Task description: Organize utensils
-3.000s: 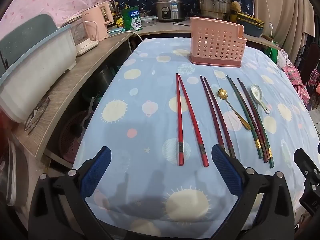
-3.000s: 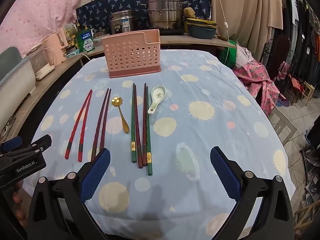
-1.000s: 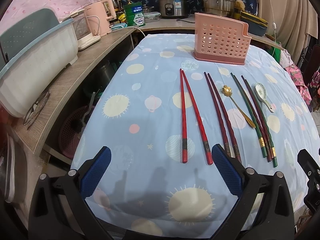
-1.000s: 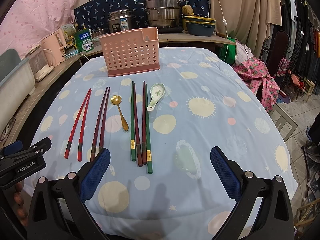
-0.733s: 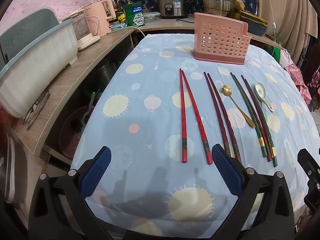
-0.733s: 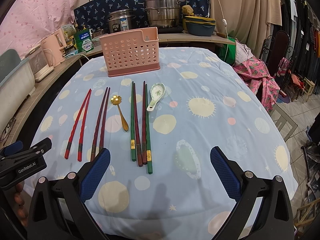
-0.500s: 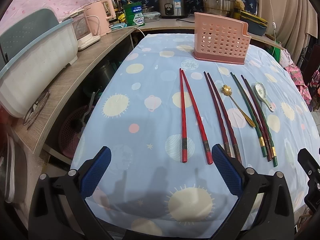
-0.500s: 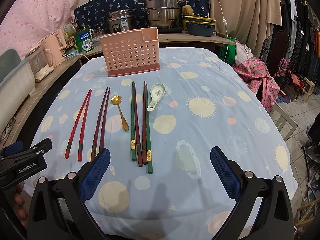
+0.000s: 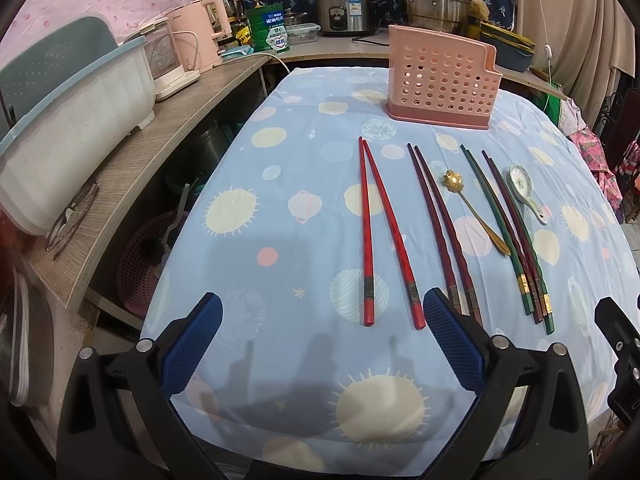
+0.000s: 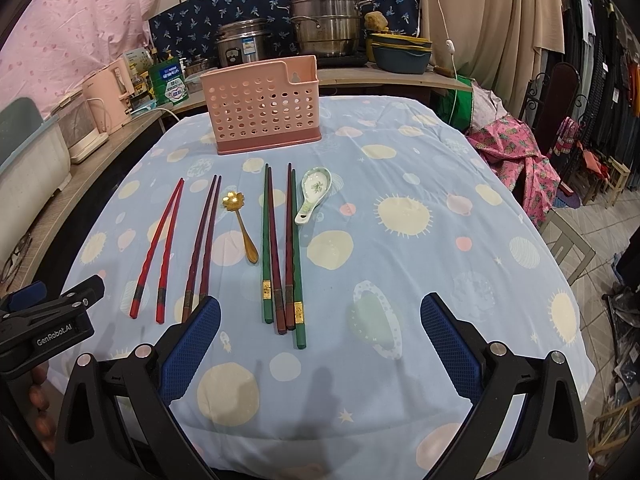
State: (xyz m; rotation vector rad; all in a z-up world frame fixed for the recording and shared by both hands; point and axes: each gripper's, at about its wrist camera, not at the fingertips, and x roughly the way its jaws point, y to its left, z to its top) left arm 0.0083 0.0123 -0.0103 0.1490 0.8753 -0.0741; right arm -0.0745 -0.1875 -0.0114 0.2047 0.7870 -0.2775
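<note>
A pink perforated utensil holder [image 9: 442,80] [image 10: 264,110] stands at the far side of the table. In front of it lie red chopsticks [image 9: 376,232] [image 10: 160,240], dark red chopsticks [image 9: 440,224] [image 10: 202,240], a gold flower spoon [image 9: 476,212] [image 10: 242,224], green and maroon chopsticks [image 9: 508,232] [image 10: 280,248] and a white ceramic spoon [image 9: 524,190] [image 10: 314,194]. My left gripper [image 9: 320,344] is open and empty above the near edge, before the red chopsticks. My right gripper [image 10: 320,344] is open and empty, near the green chopsticks' ends.
The table wears a blue cloth with sun prints [image 9: 280,200] [image 10: 400,240]. A wooden counter [image 9: 120,168] with a white tub and pink kettle runs along the left. Steel pots [image 10: 324,28] stand behind the holder. Chairs and clothes are off to the right [image 10: 560,184].
Over three seconds both grippers shifted slightly; in the last second nothing has visibly moved. Both stay open and empty.
</note>
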